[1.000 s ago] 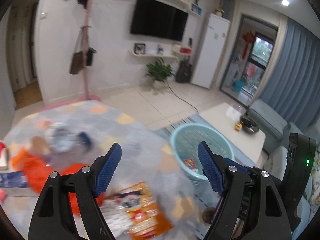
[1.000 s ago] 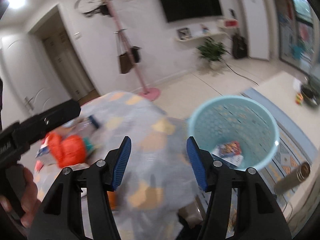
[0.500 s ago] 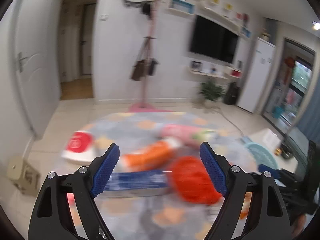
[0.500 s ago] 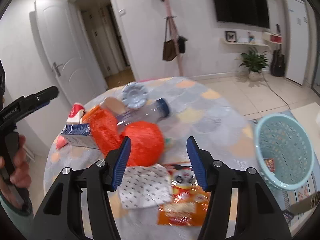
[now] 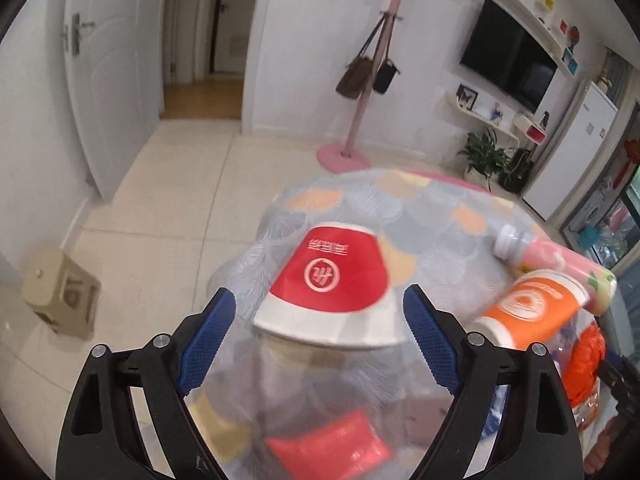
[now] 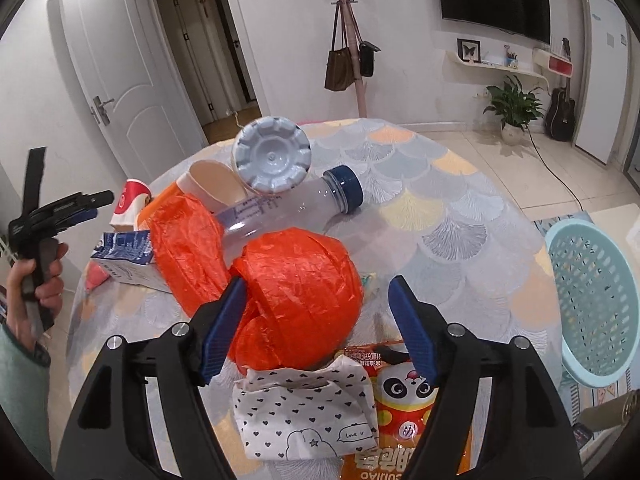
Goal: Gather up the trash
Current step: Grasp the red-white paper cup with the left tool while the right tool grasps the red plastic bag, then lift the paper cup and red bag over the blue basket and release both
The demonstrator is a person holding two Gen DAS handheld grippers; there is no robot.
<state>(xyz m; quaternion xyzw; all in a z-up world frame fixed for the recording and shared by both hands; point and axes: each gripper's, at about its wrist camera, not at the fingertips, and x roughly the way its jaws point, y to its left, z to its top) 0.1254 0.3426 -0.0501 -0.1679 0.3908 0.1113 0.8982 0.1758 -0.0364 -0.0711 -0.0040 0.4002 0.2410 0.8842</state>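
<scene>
A red paper cup [image 5: 328,280] lies on its side at the table's edge. My left gripper [image 5: 316,332] hovers over it with its jaws opening; the cup sits in the gap and neither pad touches it. Beside the cup lie an orange cup [image 5: 528,308] and a pink bottle [image 5: 560,264]. My right gripper [image 6: 320,320] hangs over a crumpled orange plastic bag [image 6: 300,288], jaws opening, pressing on nothing. Below it lie a heart-print paper bag [image 6: 308,408] and a panda snack packet [image 6: 404,412]. A person's hand holds the left gripper [image 6: 100,200] at the far left.
A light blue basket [image 6: 592,288] stands off the table's right side. A clear bottle [image 6: 288,208], a carton [image 6: 124,252] and a red packet [image 5: 328,444] also lie on the patterned tablecloth [image 6: 440,208]. A stool [image 5: 60,292] stands on the floor at left.
Both views swung away from the basket to the trash pile. The left gripper travelled left over the table to the red cup. Both pairs of jaws stand wider apart.
</scene>
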